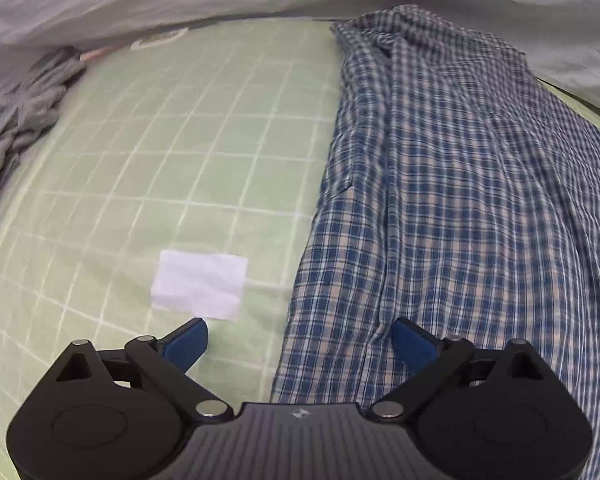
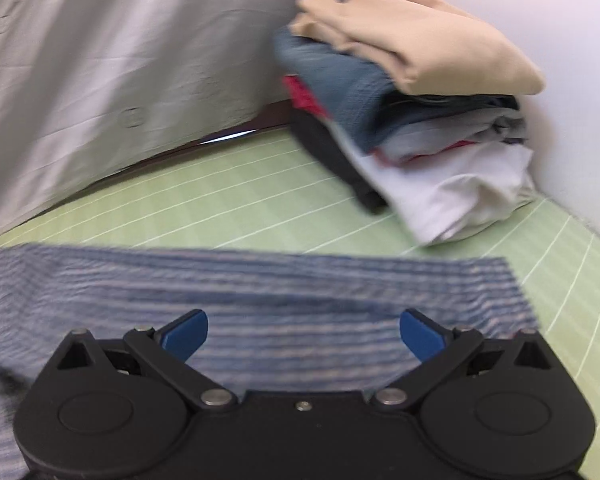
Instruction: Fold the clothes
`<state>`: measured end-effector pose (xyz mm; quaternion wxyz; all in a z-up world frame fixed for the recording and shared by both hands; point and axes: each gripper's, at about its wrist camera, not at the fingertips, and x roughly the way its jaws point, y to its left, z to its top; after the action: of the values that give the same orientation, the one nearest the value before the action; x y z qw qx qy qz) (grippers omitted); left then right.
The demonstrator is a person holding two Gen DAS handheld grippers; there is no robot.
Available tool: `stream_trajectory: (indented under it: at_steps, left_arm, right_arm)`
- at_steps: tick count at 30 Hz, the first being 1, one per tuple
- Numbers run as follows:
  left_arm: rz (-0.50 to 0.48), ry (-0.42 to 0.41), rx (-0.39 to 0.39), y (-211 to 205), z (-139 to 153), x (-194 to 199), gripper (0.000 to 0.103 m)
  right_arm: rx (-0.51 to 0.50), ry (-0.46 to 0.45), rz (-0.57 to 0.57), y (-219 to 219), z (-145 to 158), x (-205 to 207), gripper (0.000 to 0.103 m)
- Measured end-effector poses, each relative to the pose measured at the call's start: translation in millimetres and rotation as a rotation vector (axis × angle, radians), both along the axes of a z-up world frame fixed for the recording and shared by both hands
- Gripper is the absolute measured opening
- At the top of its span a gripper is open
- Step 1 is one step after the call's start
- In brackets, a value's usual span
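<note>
A blue and white checked shirt lies lengthwise on the green grid sheet, collar at the far end. My left gripper is open and empty, low over the shirt's near left edge. In the right wrist view the same shirt shows blurred as a flat folded band under my right gripper, which is open and empty just above it.
A white paper patch lies on the sheet left of the shirt. A crumpled grey garment lies at the far left. A stack of folded clothes stands at the back right against the wall. A white bedcover rises behind.
</note>
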<state>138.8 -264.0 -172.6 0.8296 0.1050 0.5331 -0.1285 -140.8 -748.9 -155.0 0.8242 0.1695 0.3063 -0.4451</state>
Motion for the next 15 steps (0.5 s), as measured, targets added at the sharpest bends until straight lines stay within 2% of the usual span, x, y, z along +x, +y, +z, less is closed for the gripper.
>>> stream_trajectory:
  at_steps: [9, 15]
  left_arm:
    - [-0.032, 0.042, 0.006, -4.8, 0.6, 9.7, 0.103]
    - [-0.015, 0.047, -0.007, -4.2, 1.0, 7.7, 0.103]
  right_arm:
    - [0.005, 0.054, -0.180, -53.6, -27.5, -42.9, 0.103]
    - [0.024, 0.026, -0.195, -58.2, -33.1, -53.4, 0.103]
